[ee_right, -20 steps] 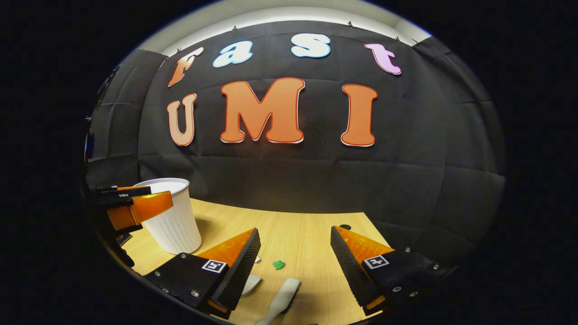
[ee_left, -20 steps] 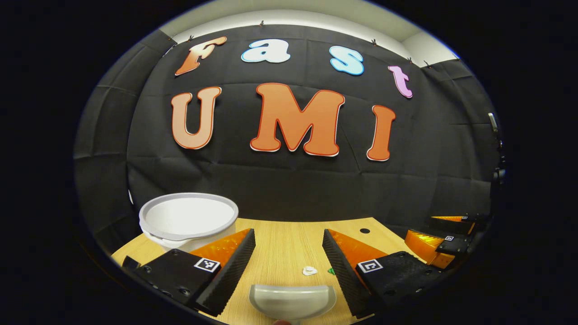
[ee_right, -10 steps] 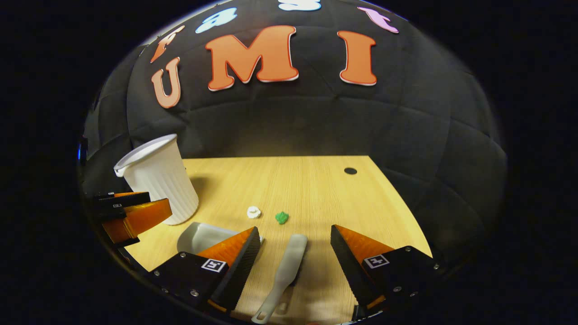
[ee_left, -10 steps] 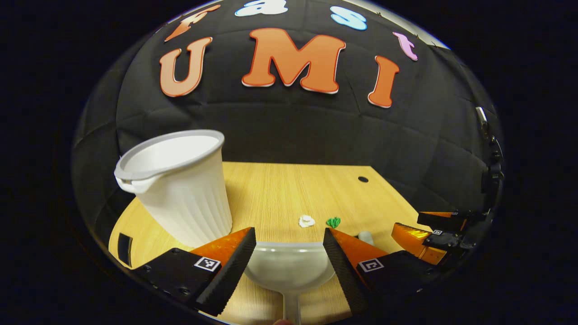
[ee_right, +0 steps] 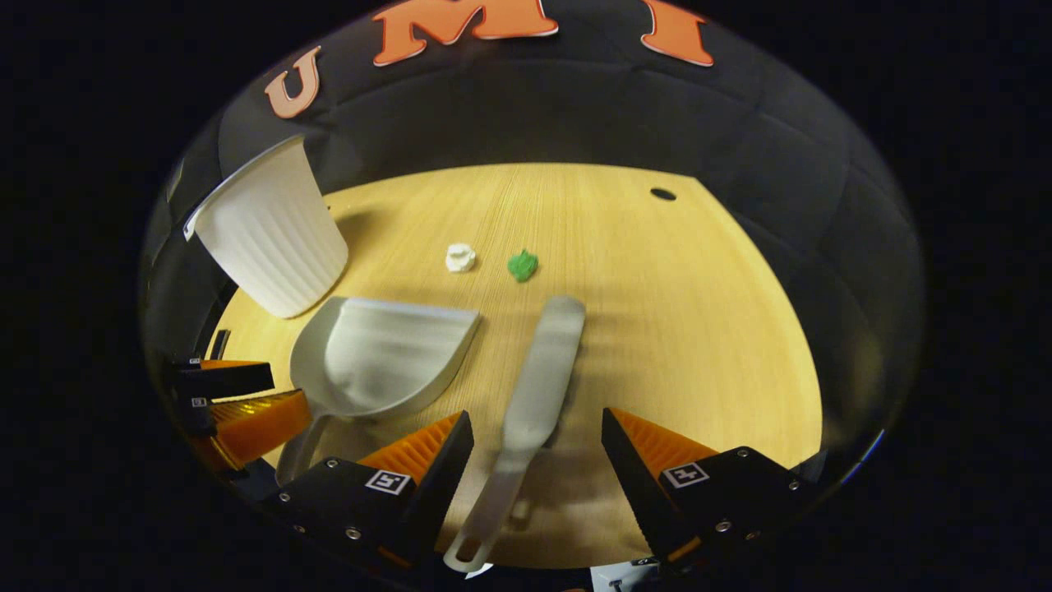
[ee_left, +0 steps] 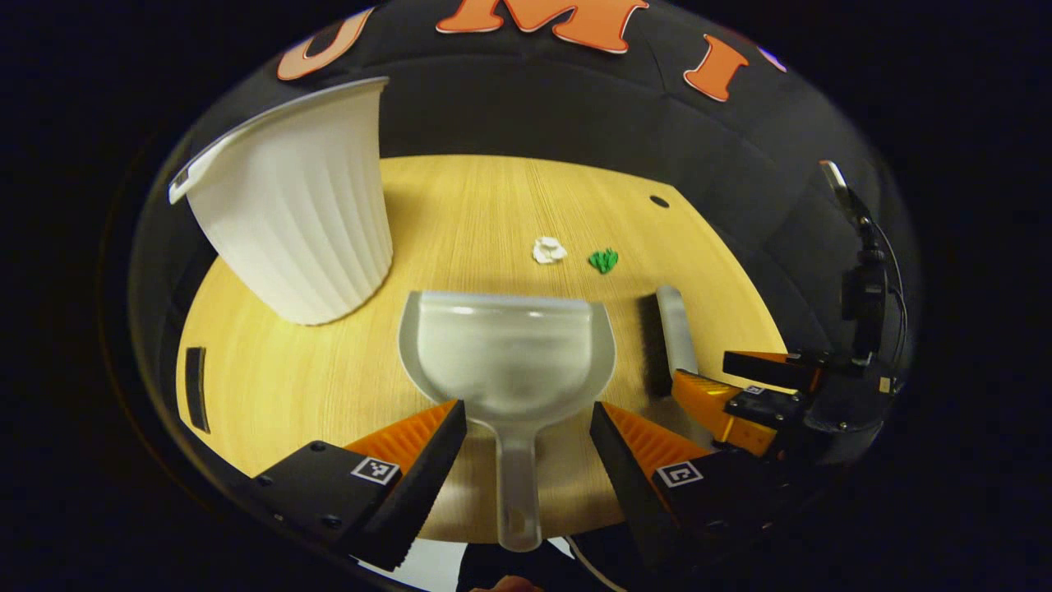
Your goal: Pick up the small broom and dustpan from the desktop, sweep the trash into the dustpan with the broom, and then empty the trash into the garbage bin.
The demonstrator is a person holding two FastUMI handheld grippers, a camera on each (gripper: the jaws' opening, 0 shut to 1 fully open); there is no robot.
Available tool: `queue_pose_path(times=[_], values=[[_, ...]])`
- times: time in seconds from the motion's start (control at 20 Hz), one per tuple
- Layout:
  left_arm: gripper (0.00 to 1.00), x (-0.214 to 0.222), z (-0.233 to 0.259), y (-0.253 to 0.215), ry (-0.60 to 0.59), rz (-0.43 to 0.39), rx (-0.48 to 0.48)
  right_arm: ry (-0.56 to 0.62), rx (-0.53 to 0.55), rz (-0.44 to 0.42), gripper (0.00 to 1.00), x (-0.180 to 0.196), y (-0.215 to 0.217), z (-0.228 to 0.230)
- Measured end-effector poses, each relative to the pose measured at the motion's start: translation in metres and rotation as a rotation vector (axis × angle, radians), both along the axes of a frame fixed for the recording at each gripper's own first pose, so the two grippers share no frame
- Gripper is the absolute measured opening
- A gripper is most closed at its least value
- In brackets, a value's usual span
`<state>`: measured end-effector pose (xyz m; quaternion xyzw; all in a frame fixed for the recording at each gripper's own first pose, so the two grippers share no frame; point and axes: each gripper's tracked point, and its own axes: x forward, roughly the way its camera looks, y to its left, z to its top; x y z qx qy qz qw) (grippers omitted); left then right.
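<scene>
broom handle hidden behind the right gripper, bin rim cut off, green scrap perhaps blurred

both views: above near edge, facing down-forward; shared: desktop, dustpan

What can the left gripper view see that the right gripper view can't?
Left gripper view: the dustpan straight on, its handle between the left gripper's open jaws, plus a black stand with a cable off to the side. Right gripper view: the broom's whole handle, down to the hanging hole at its end, between the right gripper's open jaws. Both: the white bin, the white scrap, the green scrap and the wooden table.
</scene>
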<state>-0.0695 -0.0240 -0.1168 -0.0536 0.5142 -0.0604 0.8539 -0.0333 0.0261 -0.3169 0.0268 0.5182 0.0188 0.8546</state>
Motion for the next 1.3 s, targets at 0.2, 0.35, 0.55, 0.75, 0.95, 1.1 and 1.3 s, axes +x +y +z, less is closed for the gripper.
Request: queue_pose_path(times=[0.2,0.35,0.55,0.75,0.95,1.1,1.3], values=[[0.98,-0.019,-0.016,0.006,0.202,-0.016,0.009,0.095,-0.033,0.046,0.95,-0.01,-0.002,-0.015],[0.98,-0.011,-0.012,0.009,0.331,0.017,-0.005,0.153,-0.02,0.057,0.95,-0.009,0.0,-0.026],[0.96,0.005,0.001,0.011,0.359,0.006,0.009,0.176,-0.018,0.065,0.95,0.004,0.0,-0.037],[0.87,0.005,-0.001,0.018,0.425,-0.017,0.055,0.197,-0.013,0.073,0.94,0.01,0.0,-0.046],[0.5,0.002,-0.001,0.022,0.441,-0.021,0.078,0.193,-0.038,0.058,0.71,0.02,-0.008,-0.049],[0.37,0.002,-0.001,0.024,0.444,-0.05,0.083,0.213,-0.015,0.043,0.46,0.021,-0.012,-0.048],[0.33,0.01,-0.006,0.025,0.418,-0.098,0.079,0.22,0.004,0.079,0.31,0.022,-0.015,-0.046]])
